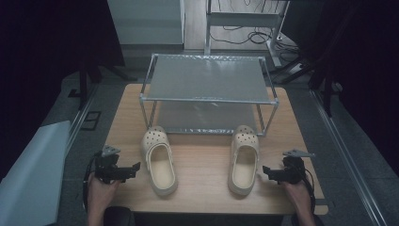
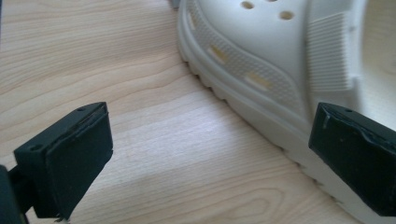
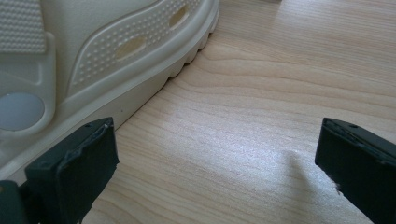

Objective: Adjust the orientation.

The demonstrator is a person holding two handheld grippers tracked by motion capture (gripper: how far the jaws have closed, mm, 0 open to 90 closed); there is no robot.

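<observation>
the fingers (image 2: 70, 158) of our left gripper (image 1: 134, 168) are spread wide and grasp nothing, low over the wooden surface (image 1: 202, 160) just beside the left clog (image 1: 160, 162); in the left gripper view one finger sits in front of its sole edge. our right gripper (image 1: 267, 171) is likewise released, its fingers (image 3: 74, 168) empty, just beside the right clog (image 1: 243, 160). both cream clogs lie side by side, toes toward the metal shelf rack (image 1: 207, 77) behind them

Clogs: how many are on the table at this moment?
2. The left clog lies by the left gripper, the right clog by the right gripper, both toes toward the rack. Both rack shelves look bare.
</observation>
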